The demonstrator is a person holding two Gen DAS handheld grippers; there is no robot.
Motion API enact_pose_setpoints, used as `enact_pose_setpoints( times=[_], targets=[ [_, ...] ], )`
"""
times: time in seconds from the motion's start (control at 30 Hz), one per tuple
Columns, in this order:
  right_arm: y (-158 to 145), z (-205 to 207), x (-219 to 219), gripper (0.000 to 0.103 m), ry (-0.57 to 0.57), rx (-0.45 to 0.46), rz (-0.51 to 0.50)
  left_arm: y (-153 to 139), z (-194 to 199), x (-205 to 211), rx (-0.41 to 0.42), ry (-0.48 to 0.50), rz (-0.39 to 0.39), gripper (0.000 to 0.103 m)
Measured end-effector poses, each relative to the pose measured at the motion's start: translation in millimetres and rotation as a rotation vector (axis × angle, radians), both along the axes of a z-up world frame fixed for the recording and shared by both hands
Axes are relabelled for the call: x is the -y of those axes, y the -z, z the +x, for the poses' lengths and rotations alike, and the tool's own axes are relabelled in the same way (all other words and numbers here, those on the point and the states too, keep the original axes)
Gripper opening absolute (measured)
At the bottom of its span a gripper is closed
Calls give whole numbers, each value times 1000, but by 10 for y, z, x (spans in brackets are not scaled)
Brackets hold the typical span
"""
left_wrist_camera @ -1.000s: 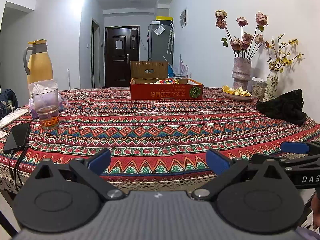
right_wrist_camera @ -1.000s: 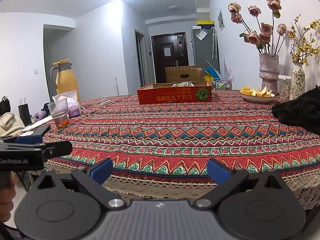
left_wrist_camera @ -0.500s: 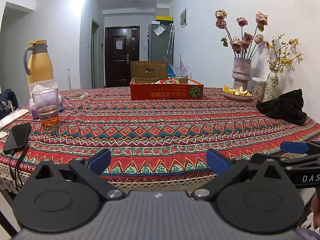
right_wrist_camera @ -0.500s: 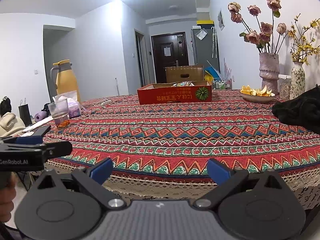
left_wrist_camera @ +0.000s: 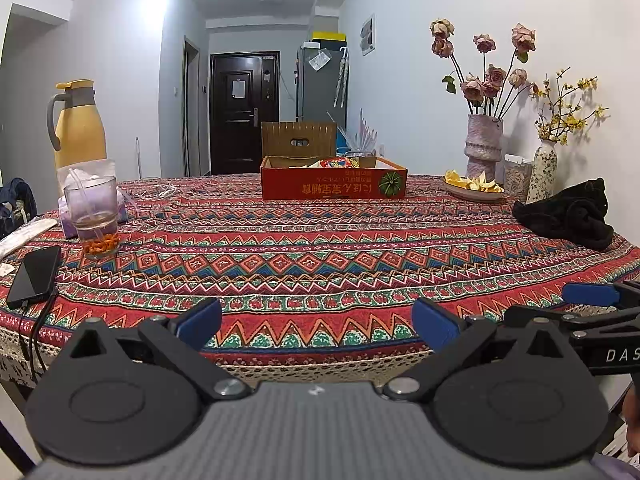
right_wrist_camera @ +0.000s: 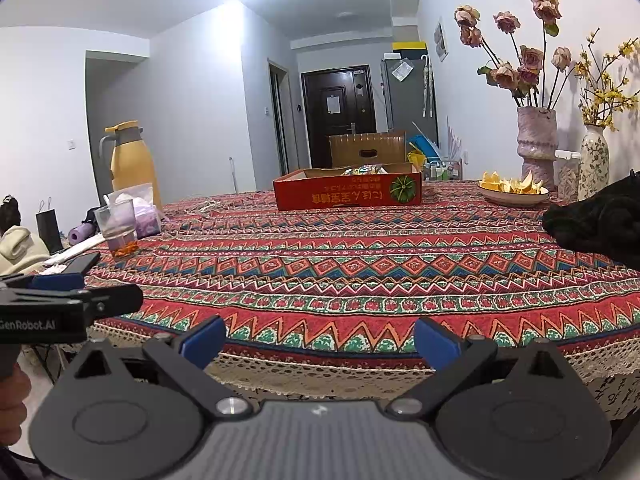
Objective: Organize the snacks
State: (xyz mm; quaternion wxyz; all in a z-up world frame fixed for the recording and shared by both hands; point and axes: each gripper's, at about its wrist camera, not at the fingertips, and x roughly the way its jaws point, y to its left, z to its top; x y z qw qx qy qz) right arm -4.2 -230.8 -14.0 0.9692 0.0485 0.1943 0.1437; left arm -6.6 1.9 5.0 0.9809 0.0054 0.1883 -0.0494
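A red cardboard box stands at the far side of the patterned tablecloth; snack packets poke above its rim. My left gripper hovers at the table's near edge, open, with nothing between its blue pads. My right gripper is also open and empty at the near edge. Each gripper shows at the side of the other's view. The box lies well beyond both.
A glass with orange bits, a tissue pack and a yellow jug stand at the left. A phone lies by the left edge. At the right are a plate of peels, two flower vases and black cloth.
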Motion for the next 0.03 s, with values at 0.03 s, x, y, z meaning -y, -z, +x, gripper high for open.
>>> enact_pose_setpoints(
  times=[0.03],
  targets=[
    [-2, 0, 1, 101, 0, 0, 0, 3, -21, -5, 13, 2, 1, 103]
  ],
)
